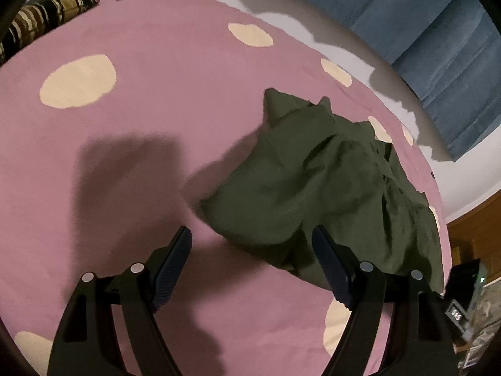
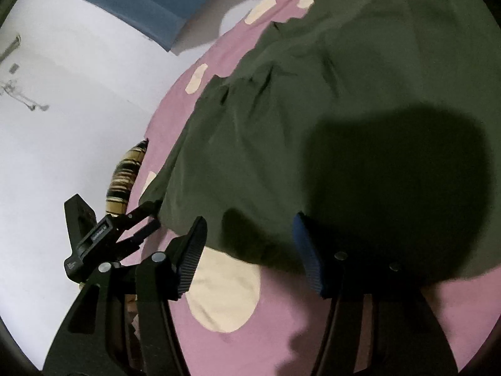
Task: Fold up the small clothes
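Note:
A dark olive-green garment [image 1: 313,181] lies crumpled on the pink bedspread [image 1: 156,100] with cream dots. My left gripper [image 1: 252,232] is open at its near edge, the right finger [image 1: 328,260] over the cloth and the left finger [image 1: 175,260] over bare bedspread. In the right wrist view the garment [image 2: 313,109] fills most of the frame. My right gripper [image 2: 249,219] hovers open over its near hem, with nothing pinched. The left gripper [image 2: 155,214] shows there too, at the garment's left corner, jaws apart.
A striped pillow [image 1: 47,9] lies at the bed's far corner, and the pillow [image 2: 125,172] also shows beyond the left gripper. A blue curtain [image 1: 438,37] hangs on a white wall. Wooden furniture and a small black digital display [image 1: 457,311] stand off the right edge.

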Motion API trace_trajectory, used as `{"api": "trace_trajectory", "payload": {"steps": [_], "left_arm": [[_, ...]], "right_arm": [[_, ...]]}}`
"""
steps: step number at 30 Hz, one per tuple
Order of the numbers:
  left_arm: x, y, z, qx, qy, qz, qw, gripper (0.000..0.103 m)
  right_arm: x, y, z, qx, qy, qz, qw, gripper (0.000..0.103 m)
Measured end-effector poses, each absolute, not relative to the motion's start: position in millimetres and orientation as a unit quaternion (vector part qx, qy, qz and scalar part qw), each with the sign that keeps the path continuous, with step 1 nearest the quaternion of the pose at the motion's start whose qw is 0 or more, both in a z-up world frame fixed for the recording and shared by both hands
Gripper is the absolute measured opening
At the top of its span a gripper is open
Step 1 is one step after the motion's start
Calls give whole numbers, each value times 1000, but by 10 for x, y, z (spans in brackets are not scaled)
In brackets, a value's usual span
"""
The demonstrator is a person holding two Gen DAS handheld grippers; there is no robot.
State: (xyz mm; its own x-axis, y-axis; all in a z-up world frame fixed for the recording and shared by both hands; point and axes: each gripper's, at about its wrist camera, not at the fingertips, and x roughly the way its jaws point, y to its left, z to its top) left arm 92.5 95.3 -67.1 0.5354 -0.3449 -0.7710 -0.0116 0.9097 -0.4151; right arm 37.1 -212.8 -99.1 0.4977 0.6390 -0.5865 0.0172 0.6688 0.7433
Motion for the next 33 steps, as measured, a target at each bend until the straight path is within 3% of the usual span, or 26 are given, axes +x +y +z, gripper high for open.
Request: {"api": "trace_trajectory", "payload": {"steps": [8, 19, 22, 26, 33], "left_arm": [[1130, 836, -745, -180, 465, -91, 862, 78], [1239, 648, -744, -161, 458, -75, 871, 76], [1225, 644, -744, -153, 455, -79, 874, 78], [1224, 652, -746, -152, 454, -81, 874, 78], [1217, 639, -757, -151, 450, -87, 876, 81]], "right_arm": [[290, -2229, -1071, 376, 453, 198, 783, 32], [261, -2270, -1115, 385, 444, 201, 784, 29], [255, -2309, -1089, 389, 447, 202, 780, 31], [288, -2273, -889, 376, 456, 199, 782, 48], [653, -2338, -356, 343, 417, 189, 820, 57]]}}
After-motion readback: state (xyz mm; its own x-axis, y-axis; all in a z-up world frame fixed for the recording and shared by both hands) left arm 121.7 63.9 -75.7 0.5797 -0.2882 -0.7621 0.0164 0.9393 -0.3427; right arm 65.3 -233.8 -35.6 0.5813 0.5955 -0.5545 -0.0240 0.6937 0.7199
